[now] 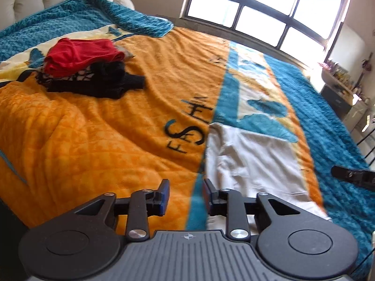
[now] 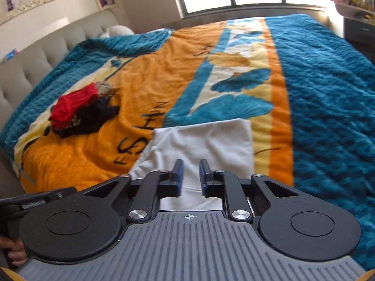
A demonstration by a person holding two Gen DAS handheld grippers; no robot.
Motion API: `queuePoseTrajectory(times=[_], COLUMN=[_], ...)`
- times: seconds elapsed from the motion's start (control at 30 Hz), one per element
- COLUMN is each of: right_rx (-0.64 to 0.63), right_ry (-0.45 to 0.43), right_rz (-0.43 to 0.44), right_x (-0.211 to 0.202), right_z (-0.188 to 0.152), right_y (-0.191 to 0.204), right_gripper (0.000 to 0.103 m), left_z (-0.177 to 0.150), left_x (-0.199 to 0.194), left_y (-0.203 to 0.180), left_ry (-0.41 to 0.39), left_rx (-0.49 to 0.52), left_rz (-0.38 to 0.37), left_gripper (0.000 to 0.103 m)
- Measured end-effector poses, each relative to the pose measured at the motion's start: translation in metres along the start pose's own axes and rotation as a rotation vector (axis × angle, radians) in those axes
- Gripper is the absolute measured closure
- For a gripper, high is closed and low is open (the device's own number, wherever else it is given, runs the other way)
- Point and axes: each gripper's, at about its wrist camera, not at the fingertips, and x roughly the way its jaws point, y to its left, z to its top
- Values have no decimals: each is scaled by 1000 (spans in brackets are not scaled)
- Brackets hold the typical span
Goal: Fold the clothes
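A white garment (image 1: 255,161) lies flat on the bed near the front edge; it also shows in the right wrist view (image 2: 206,140) as a folded rectangle. My left gripper (image 1: 186,190) is open and empty, above the garment's left edge. My right gripper (image 2: 190,174) is open and empty, above the garment's near part. A pile of clothes, red (image 1: 77,55) on top of black (image 1: 103,82), lies far left on the bed; the red piece (image 2: 72,104) also shows in the right wrist view.
The bed carries an orange, teal and cream blanket (image 1: 93,140). A tufted headboard (image 2: 35,63) stands at the left. A window (image 1: 264,7) is behind the bed. A shelf with small items (image 1: 339,77) stands at the right.
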Motion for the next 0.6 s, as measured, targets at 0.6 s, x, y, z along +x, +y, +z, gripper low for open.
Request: queuePoseTrajectory(times=[0.6], right_rx=[-217], right_ry=[162], right_rz=[2], right_x=[44], right_z=[-62], right_y=[-11], right_gripper=[87], left_z=[-36], left_x=[94], left_y=[-76], left_ry=[203], left_rx=[227], left_rz=[70], left_gripper=[95])
